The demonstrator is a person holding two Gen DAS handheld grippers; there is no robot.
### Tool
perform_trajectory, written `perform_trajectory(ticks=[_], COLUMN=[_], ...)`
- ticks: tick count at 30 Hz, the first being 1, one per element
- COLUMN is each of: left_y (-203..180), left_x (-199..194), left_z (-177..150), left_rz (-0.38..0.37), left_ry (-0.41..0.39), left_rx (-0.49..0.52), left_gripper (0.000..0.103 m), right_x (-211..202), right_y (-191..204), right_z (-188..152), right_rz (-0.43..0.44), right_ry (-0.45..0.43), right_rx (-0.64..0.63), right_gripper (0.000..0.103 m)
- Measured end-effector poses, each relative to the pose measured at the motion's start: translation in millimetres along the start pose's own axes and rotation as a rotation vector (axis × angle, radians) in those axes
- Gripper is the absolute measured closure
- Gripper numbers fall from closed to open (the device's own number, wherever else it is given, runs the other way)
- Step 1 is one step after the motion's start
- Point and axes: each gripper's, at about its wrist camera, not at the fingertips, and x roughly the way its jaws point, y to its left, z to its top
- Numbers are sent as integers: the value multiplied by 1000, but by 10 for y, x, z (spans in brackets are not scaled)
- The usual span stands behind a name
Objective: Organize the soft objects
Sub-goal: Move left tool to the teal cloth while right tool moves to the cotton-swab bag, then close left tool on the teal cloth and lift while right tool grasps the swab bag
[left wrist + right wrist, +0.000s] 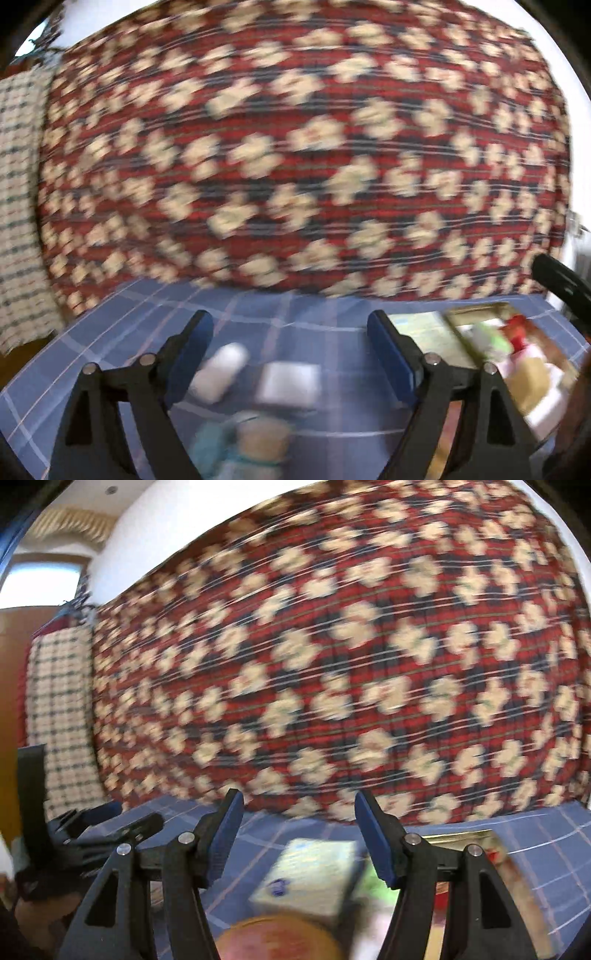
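Both views blurred. Nearest in my left view, a teal and tan soft toy (255,443) lies at the bottom edge on the blue checked cloth (122,332). My left gripper (290,332) has its jaws spread wide, nothing between the pads. Just past the toy, seen in that gap, a white roll-shaped thing (221,373) and a flat white square (290,380) lie on the cloth. To the right, a gold-rimmed box (476,314) holds a jumble of soft items, green, red, pink; too smeared to name.

In my right view, a round orange-brown thing (277,938) sits nearest at the bottom edge, can't tell what. My right gripper (299,830) stands about half open, gripping nothing. A pale green box (314,875) lies on the cloth under the gap, clear of the pads. The left gripper shows at the left edge.

Farthest back, a red and navy quilt with cream flowers (295,147) fills both views, a cream checked fabric (18,184) beside it on the left.
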Motion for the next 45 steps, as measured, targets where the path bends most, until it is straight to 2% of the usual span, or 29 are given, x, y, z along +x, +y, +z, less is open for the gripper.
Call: perform_trajectory(ticks=[1,4,6,9,11,14,16,20,23,29,33,37,40,42,45], left_y=[96,436,619,870,999,1139,1145,1101,1131,1166,1131,1092,1063,1043,970], left_x=[-1,4,10,12,28,82,121,186,166,192,205,216,225,236,286], left_z=[-32,-109,-142,-187,-231,-280,-294,-341,-346,-375,-394,-410,-423,-436,-464], left_rz=[16,77,107,159,197,218,243,247,250,243,232,213,200,187,167], left_ry=[6,29,40,39,45,77,95,142,136,157,166,176,185,195,227], left_rx=[-16,-64,-94,-125,-148,-193,-177,-156,-173,-199,-189,-175,-164,-158,-122], left_gripper=[10,9,9,9,9,9,9,9,9,9,9,9,9,9,9], right_x=[10,79,195,346,490,718,858,1010,1087,1174,1175,1097,1059,1032,1050], right_y=[68,357,589,903,1123,1192,1211,1429,1497,1585,1550,1592,1602,1588,1523], right_z=[-26,-140,-248,-361,-423,-493,-563,-765,-891,-1083,-1073,-1031,-998,-981,-964], right_rz=[21,130,206,223,232,278,309,320,382,365,356,329,280,216,180], right_ry=[9,54,119,202,290,413,473,525,588,649,648,613,581,551,550], right_rx=[-7,-31,-67,-154,-187,-73,24,20,48,-17,-28,-95,-149,-202,-210], right_gripper=[38,38,38,38,38,38,38,38,38,39,61,73,75,75,75])
